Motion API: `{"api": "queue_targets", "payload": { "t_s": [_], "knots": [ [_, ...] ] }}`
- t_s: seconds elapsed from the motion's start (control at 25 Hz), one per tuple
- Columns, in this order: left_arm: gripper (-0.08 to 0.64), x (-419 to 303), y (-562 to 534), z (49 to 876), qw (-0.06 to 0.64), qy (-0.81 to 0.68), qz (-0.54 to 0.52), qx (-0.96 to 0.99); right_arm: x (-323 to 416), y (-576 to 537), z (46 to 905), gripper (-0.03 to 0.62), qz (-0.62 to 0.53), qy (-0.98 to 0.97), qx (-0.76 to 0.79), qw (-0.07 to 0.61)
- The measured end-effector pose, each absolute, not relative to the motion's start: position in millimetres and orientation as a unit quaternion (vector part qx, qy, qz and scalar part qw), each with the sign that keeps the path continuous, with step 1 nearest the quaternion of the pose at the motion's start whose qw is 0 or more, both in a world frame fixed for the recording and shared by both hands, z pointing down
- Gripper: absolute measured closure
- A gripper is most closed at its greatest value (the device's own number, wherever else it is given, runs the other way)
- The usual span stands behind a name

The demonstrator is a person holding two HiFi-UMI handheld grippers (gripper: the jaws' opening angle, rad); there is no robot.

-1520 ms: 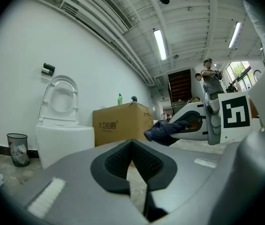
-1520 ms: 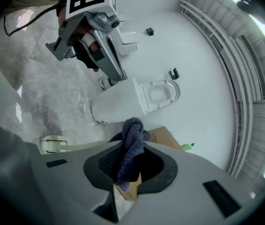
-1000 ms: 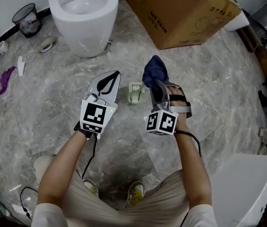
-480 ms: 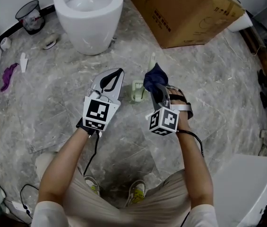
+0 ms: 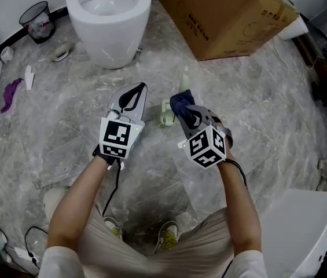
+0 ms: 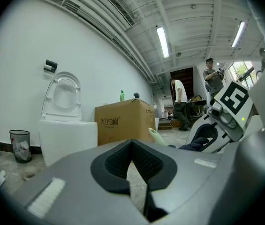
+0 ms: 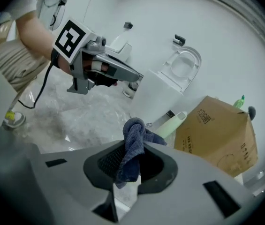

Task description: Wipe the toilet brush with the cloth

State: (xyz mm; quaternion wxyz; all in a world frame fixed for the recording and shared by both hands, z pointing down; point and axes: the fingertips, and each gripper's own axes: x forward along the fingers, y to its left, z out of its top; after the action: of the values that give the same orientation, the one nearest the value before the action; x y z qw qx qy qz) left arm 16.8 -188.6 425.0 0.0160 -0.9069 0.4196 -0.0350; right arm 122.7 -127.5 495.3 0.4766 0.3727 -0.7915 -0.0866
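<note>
Two grippers hung side by side over the marble floor (image 5: 267,114), both aimed at the toilet brush (image 7: 172,124). The brush stood in its pale green holder (image 5: 166,113) on the open middle of the floor, between the toilet (image 5: 108,39) at the floor's far edge and the person's feet.

The right gripper (image 5: 187,113) pinched the dark blue cloth (image 7: 131,149) between its jaws, with a bunched fold sticking out past the tips. Held that way, the loose fold could probably serve as the wiping face. In the head view the cloth sat just beside the brush's handle (image 5: 185,74) and hid its lower run, but whether the two touched could not be told.

The left gripper (image 6: 132,144) had its jaws pressed together on nothing, with only a sliver of floor showing through the slit behind the tips. It hovered near the holder on the side away from the cloth, likely placed to steady the brush while the cloth worked.

The brush's long axis ran roughly upright, head down in the holder and handle end pointing up. It seemed to lean slightly toward the cardboard box (image 5: 227,22) by the floor's far right corner, though the steep wide-angle view made that hard to judge.
</note>
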Motion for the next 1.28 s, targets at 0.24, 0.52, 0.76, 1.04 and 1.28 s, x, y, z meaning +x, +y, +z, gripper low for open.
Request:
{"api": "queue_targets", "payload": {
  "t_s": [0.24,0.52,0.76,1.04,1.28],
  "knots": [
    [0.558,13.9,-187.5,425.5,0.02,0.42,-0.038,-0.907,98.5,-134.4,472.3,0.528,-0.074,-0.82,0.393,0.409],
    [0.558,16.6,-182.6,421.9,0.029,0.413,-0.041,-0.909,112.2,-169.0,400.8,0.529,-0.027,-0.837,0.495,0.232],
    [0.558,30.8,-175.1,422.5,0.035,0.396,-0.046,-0.917,139.9,-175.9,392.5,0.529,0.051,-0.831,0.533,0.149],
    [0.558,34.4,-175.0,424.4,0.025,0.398,-0.046,-0.916,169.7,-170.3,441.2,0.529,0.152,-0.81,0.543,0.159],
    [0.558,36.8,-177.9,427.3,0.019,0.398,-0.046,-0.916,170.0,-165.4,469.0,0.528,0.187,-0.808,0.531,0.172]
  ]
}}
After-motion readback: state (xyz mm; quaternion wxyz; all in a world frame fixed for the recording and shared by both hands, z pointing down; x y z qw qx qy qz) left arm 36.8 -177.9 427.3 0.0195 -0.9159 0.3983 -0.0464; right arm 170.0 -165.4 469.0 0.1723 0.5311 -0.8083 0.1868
